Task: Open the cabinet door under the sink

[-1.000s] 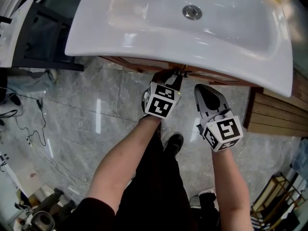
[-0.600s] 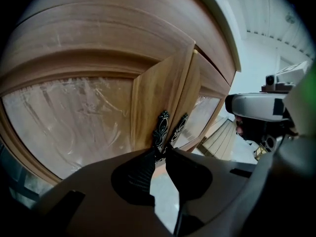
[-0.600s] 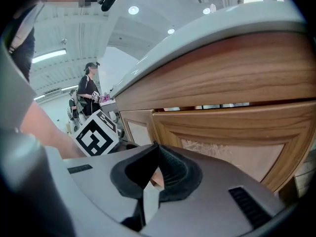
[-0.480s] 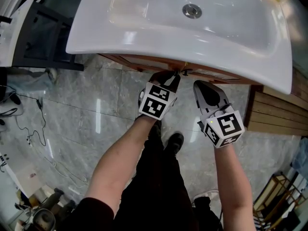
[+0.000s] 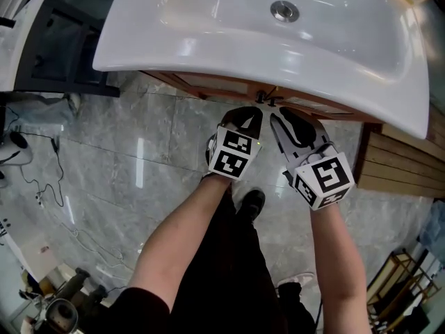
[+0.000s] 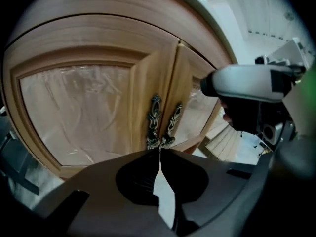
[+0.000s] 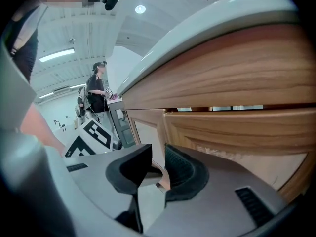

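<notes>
Left gripper (image 5: 259,108) has closed below white sink (image 5: 208,54), above marble floor (image 5: 125,152).

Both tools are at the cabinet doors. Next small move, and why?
Probably ease the left tool gently back toward you: its jaws are shut at the lower ends of the dark ornate metal handles on the wooden cabinet doors. The right tool's jaws are opening with nothing clearly between.

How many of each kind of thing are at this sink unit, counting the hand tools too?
sink: 1
cabinet doors: 2
door handles: 2
hand-held grippers: 2
Total: 7
</notes>
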The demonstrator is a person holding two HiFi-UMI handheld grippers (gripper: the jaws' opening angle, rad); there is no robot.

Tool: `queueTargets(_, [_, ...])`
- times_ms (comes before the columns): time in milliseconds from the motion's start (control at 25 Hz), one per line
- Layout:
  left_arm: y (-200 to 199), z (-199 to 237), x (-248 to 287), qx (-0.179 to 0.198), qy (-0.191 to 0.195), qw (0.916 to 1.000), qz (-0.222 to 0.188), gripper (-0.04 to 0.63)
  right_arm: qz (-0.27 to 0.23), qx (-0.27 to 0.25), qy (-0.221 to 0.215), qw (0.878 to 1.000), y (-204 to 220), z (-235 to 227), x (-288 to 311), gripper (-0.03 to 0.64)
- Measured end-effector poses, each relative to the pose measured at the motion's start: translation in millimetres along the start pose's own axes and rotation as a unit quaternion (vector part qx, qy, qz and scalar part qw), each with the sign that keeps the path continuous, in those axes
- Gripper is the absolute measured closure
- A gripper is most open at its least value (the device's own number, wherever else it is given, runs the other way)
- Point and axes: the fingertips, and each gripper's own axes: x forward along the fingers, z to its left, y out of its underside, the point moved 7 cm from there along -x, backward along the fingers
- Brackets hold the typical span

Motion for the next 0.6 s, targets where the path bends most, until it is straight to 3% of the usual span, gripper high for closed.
queueTargets(40, [-3, 6, 0, -0.005, -0.006, 1.0000, -0.005, 0.578, 0.000, 0.001, 0.001, 1.000, 2, -2, -1, 0.520])
queueTargets(160, [-6, 12, 3, -0.010, 0.001, 0.9999, 0.002, 0.459, 0.005, 0.015, 0.011, 1.000, 9, -8, -5, 0.523])
queueTargets(320, [-12, 13, 12, -0.005, 0.008, 0.9999, 0.011, 0.454, 0.007, 0.025, 0.021, 0.999, 10, -14, -8, 0.526])
queueTargets(400, [-17, 12, 16, -0.003, 0.006, 0.9999, 0.010, 0.486, 0.007, 0.025, 0.021, 0.999, 11, -15, -9, 0.528])
queueTargets(600, [-19, 11, 20, -0.021, 0.000, 0.9995, 0.023, 0.505, 0.008, 0.028, 0.026, 0.999, 15, -22, -11, 0.531])
